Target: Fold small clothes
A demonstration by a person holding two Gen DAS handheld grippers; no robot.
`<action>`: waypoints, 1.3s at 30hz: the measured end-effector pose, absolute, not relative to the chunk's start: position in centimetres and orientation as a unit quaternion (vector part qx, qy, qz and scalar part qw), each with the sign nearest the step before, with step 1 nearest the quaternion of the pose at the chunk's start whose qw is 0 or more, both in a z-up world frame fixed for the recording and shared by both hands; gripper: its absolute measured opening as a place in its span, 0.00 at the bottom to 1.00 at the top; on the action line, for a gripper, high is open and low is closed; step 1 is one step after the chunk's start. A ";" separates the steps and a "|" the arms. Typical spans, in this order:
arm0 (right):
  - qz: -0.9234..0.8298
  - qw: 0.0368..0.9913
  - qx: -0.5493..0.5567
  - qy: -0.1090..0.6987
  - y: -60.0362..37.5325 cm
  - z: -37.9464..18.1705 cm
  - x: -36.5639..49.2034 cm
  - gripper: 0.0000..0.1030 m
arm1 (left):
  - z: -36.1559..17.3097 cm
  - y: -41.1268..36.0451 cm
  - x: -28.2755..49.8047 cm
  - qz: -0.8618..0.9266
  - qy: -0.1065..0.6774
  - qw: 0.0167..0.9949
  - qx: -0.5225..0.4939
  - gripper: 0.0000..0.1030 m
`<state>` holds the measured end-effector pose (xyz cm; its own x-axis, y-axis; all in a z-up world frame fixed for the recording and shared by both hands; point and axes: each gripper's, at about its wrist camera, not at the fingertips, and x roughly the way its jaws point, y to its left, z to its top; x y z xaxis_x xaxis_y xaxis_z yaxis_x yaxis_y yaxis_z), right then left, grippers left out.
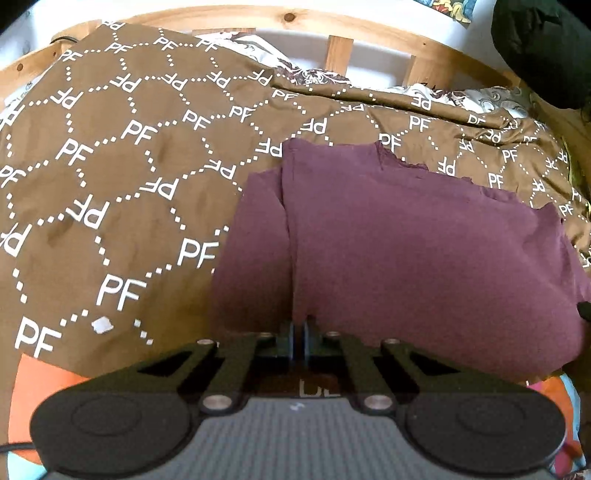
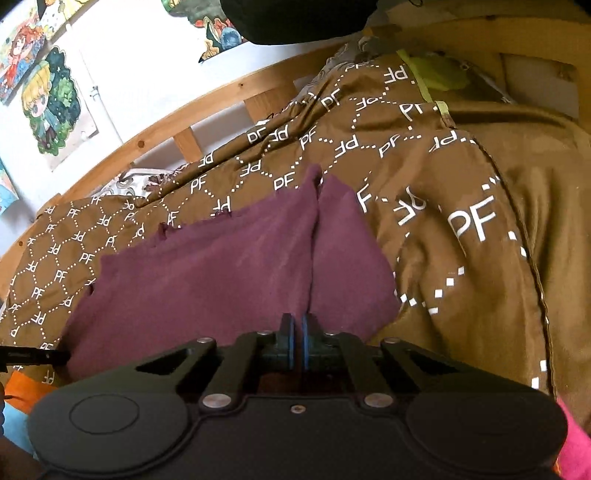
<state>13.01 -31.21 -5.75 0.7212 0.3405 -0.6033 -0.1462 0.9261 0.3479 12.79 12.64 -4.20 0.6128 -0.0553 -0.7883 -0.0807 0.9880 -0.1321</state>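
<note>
A maroon garment (image 1: 424, 251) lies spread on a brown bedcover printed with white "PF" letters (image 1: 110, 177). Its sides are folded in, leaving a lengthwise crease on each side. In the left wrist view my left gripper (image 1: 298, 326) is shut, its pads pinching the garment's near edge at the left crease. The right wrist view shows the same garment (image 2: 207, 273), and my right gripper (image 2: 297, 323) is shut on its near edge at the right crease. A black tip of the other gripper (image 2: 37, 356) pokes in at the garment's left corner.
A wooden bed rail (image 1: 332, 26) runs along the far side with a white wall behind it. Posters (image 2: 51, 107) hang on that wall. A dark bundle (image 1: 543, 48) sits at the far right corner. Orange and pink cloth (image 1: 40, 391) lies at the bedcover's near edge.
</note>
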 end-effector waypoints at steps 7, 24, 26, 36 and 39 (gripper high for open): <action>0.132 0.924 0.105 0.344 -30.4 -5.7 13.0 0.04 | -4.6 12.9 12.8 0.008 0.446 0.891 -0.083 0.07; 0.140 0.934 0.029 0.328 -28.7 -5.1 12.7 0.38 | -2.2 13.4 11.5 0.026 0.380 0.921 -0.079 0.97; 0.138 0.937 0.021 0.321 -28.6 -5.0 12.6 0.53 | -2.1 13.8 11.5 0.047 0.370 0.924 -0.084 0.99; 0.156 0.946 -0.008 0.284 -26.8 -4.8 11.9 0.94 | -4.2 16.0 12.3 0.039 0.393 0.907 -0.149 0.99; 0.161 0.950 -0.021 0.268 -25.8 -5.0 11.3 0.99 | -5.1 16.3 12.8 0.037 0.402 0.901 -0.158 0.99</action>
<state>11.30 -25.82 -4.96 0.8044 0.2938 -0.5163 -0.3165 0.9475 0.0462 12.80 16.27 -5.13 0.6733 -0.0609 -0.7369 -0.1930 0.9476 -0.2547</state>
